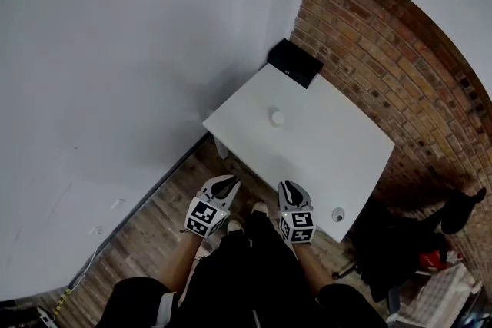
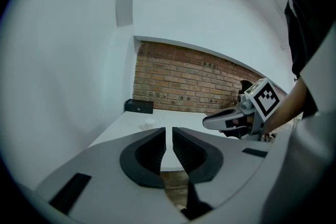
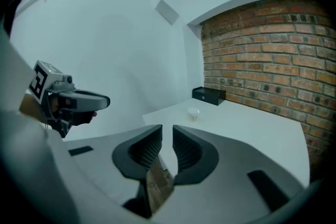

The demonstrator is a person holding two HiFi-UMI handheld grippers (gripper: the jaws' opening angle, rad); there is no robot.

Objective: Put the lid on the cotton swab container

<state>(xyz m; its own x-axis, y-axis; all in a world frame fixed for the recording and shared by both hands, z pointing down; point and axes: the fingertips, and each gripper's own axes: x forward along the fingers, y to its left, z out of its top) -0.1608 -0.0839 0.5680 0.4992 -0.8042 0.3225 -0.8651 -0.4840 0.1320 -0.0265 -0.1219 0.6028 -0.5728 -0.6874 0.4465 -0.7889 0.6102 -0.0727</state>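
The cotton swab container [image 1: 277, 117], a small white round cup, stands near the middle of the white table [image 1: 330, 157]; it also shows in the left gripper view [image 2: 148, 124] and the right gripper view [image 3: 193, 113]. A small round lid-like piece [image 1: 337, 215] lies by the table's near right corner. Both grippers hang side by side before the table's near edge, short of the container. My left gripper [image 1: 224, 184] [image 2: 169, 131] has its jaws together and empty. My right gripper [image 1: 288, 188] [image 3: 167, 128] shows a narrow gap with nothing in it.
A black box [image 1: 294, 62] sits at the table's far corner against the brick wall [image 1: 384, 50]. White walls close off the left. Dark bags and clutter [image 1: 407, 242] lie on the floor right of the table. Wooden floor [image 1: 146, 234] runs under me.
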